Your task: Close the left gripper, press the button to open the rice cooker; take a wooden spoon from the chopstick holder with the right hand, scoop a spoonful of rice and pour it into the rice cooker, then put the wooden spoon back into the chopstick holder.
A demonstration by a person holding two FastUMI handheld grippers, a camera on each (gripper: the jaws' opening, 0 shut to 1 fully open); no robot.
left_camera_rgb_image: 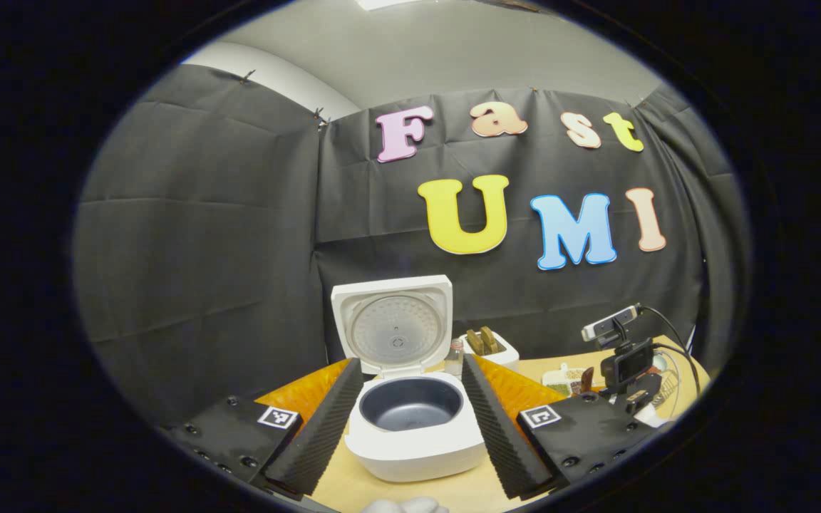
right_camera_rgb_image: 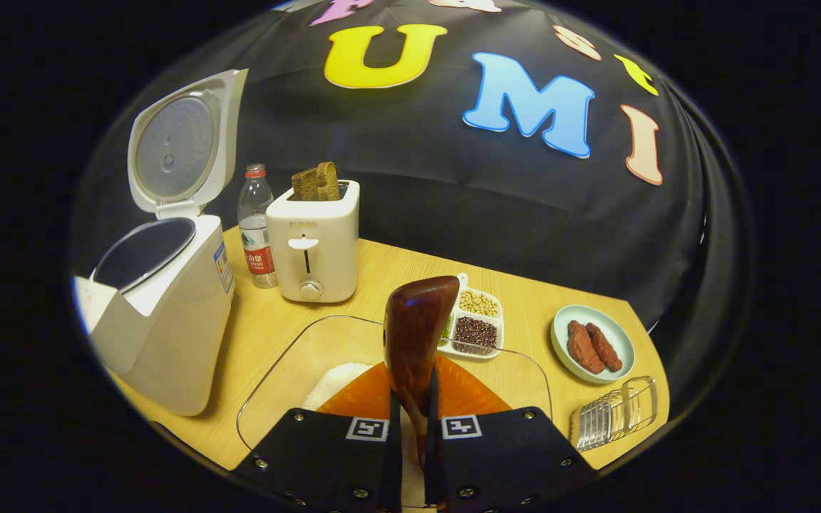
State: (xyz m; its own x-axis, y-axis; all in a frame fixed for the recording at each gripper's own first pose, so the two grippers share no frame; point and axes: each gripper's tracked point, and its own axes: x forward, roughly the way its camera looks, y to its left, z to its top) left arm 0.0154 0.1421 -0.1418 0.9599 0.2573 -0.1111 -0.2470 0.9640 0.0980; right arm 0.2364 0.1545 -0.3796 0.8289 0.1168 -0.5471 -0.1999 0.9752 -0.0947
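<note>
The white rice cooker (left_camera_rgb_image: 414, 442) stands open, its lid (left_camera_rgb_image: 393, 320) upright and its dark inner pot (left_camera_rgb_image: 410, 402) bare. My left gripper (left_camera_rgb_image: 409, 367) is open, one finger on each side of the cooker. In the right gripper view my right gripper (right_camera_rgb_image: 412, 420) is shut on the handle of a dark brown wooden spoon (right_camera_rgb_image: 416, 320). The spoon's bowl points forward over a clear glass tray (right_camera_rgb_image: 275, 370) that holds a heap of white rice (right_camera_rgb_image: 339, 381). The open rice cooker (right_camera_rgb_image: 168, 320) stands at the left of that view.
On the wooden table (right_camera_rgb_image: 396, 271) stand a white toaster (right_camera_rgb_image: 314, 242) with bread, a water bottle (right_camera_rgb_image: 256, 228), a divided dish of beans (right_camera_rgb_image: 478, 324), a plate with sausages (right_camera_rgb_image: 592, 345) and a clear ribbed holder (right_camera_rgb_image: 613, 413). Black cloth walls close the back.
</note>
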